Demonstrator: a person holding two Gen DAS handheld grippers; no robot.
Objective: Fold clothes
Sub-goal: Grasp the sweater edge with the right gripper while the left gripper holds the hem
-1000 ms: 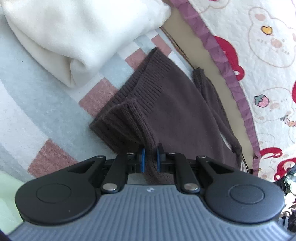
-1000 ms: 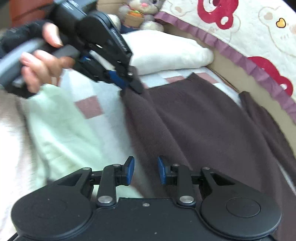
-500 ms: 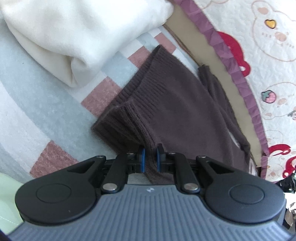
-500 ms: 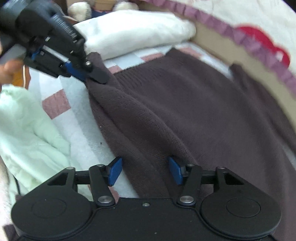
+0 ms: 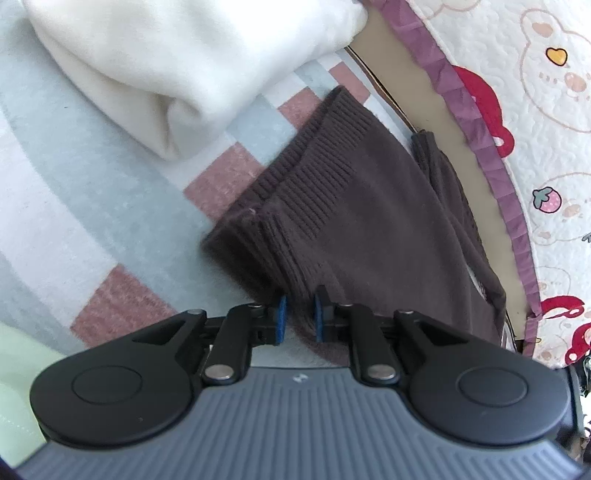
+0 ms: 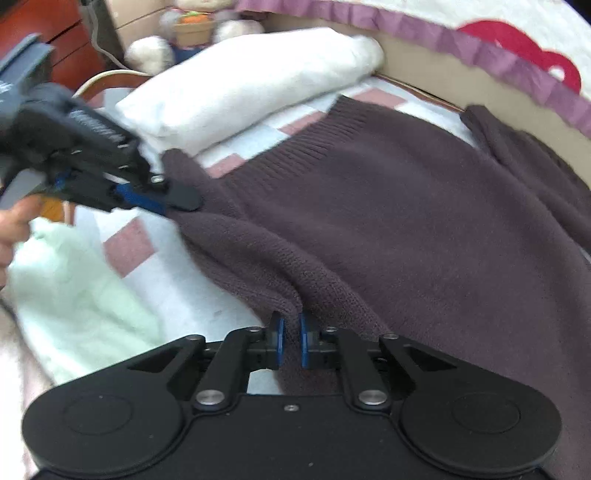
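Observation:
A dark brown knit sweater (image 5: 369, 206) lies spread on the bed, its ribbed hem toward the white bundle and one sleeve (image 6: 517, 147) along the far edge. My left gripper (image 5: 299, 306) holds the hem corner. Its jaws are opening slightly, with the knit still pressed between the blue pads. The right wrist view shows that same left gripper (image 6: 184, 199) pinching the sweater (image 6: 406, 206) at the left corner, held by a person's hand (image 6: 11, 236). My right gripper (image 6: 290, 325) is closing on a raised fold of the sweater's near edge, and the pads pinch the knit.
A folded white blanket (image 5: 177, 62) lies just beyond the hem on the checked sheet (image 5: 74, 184). A pale green cloth (image 6: 74, 295) sits at the near left. A cartoon-print quilt (image 5: 535, 110) with a purple frill borders the right. A plush toy (image 6: 192, 33) stands at the back.
My right gripper opened wide over the sweater's near edge, then closed on a fold of it. The left gripper kept its hold on the hem corner and barely moved.

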